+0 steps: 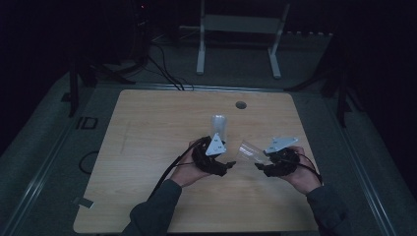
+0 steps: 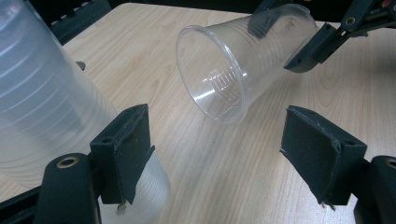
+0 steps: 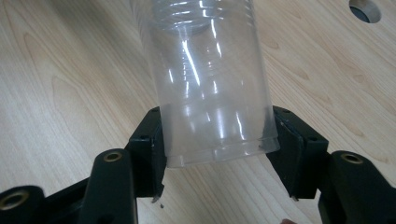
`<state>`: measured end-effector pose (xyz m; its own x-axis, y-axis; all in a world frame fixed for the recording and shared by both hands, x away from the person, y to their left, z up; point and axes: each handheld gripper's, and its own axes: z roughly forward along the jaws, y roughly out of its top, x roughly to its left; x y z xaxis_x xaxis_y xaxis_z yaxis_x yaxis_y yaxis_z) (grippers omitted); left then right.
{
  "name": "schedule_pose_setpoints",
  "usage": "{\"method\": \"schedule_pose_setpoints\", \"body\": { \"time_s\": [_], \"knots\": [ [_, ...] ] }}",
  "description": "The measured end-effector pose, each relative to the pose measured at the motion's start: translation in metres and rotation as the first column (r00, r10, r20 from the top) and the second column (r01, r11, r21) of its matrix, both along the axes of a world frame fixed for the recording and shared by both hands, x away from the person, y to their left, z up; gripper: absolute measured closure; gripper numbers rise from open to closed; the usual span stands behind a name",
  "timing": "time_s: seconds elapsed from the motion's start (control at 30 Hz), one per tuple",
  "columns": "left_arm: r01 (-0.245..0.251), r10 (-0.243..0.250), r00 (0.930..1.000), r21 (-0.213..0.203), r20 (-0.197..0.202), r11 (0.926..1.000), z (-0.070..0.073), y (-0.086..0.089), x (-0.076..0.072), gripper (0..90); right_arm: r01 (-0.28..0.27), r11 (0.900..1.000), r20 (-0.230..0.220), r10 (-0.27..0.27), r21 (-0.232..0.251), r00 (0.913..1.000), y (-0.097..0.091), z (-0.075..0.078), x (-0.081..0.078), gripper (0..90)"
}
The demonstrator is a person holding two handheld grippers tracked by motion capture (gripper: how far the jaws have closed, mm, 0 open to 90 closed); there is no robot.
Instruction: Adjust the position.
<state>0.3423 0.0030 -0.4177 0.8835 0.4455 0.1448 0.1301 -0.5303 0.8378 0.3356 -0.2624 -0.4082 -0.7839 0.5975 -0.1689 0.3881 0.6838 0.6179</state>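
**Holding one clear cup beside the stack**

I am gripping a clear plastic cup near its base with my right gripper, both pads pressing its sides. In the high view I am holding it tilted above the wooden table, its open mouth pointing toward my left gripper. My left jaws are standing apart with nothing between them, the cup's rim just ahead of them. A stack of cups is standing just beside my left jaw, on the table.

clear glossy plastic cup, wood table
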Motion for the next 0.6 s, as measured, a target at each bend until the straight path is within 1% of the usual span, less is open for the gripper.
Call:
{"method": "schedule_pose_setpoints", "body": {
  "time_s": [0.07, 0.17, 0.23, 0.4, 0.47, 0.6],
  "knots": [
    [-0.001, 0.001, 1.0000, -0.003, -0.002, 1.0000, 0.0004, 0.0004, 0.0002, 23.9, 0.009, 0.9999, 0.006, -0.010, 0.014, 0.9999, -0.0012, -0.0020, -0.0009, 42.5],
    [0.000, 0.000, 0.9999, -0.022, -0.011, 0.9998, 0.0012, 0.0009, 0.0005, 23.9, 0.028, 0.9986, 0.015, -0.029, 0.045, 0.9995, -0.0026, -0.0045, -0.0022, 42.5],
    [-0.001, 0.001, 0.9998, -0.040, -0.019, 0.9992, 0.0016, 0.0010, 0.0004, 23.9, 0.037, 0.9973, 0.027, -0.039, 0.063, 0.9989, -0.0038, -0.0054, -0.0034, 42.5],
    [-0.004, 0.003, 0.9997, -0.054, -0.025, 0.9985, 0.0033, 0.0017, 0.0004, 23.9, 0.048, 0.9934, 0.059, -0.054, 0.104, 0.9968, -0.0060, -0.0066, -0.0066, 42.5],
    [-0.009, 0.007, 0.9996, -0.060, -0.029, 0.9982, 0.0038, 0.0020, 0.0007, 23.9, 0.058, 0.9913, 0.067, -0.066, 0.119, 0.9956, -0.0072, -0.0076, -0.0078, 42.5],
    [-0.013, 0.010, 0.9991, -0.072, -0.042, 0.9973, 0.0039, 0.0014, 0.0021, 24.2, 0.085, 0.9838, 0.077, -0.098, 0.158, 0.9922, -0.0104, -0.0104, -0.0101, 42.6]
  ]
}}
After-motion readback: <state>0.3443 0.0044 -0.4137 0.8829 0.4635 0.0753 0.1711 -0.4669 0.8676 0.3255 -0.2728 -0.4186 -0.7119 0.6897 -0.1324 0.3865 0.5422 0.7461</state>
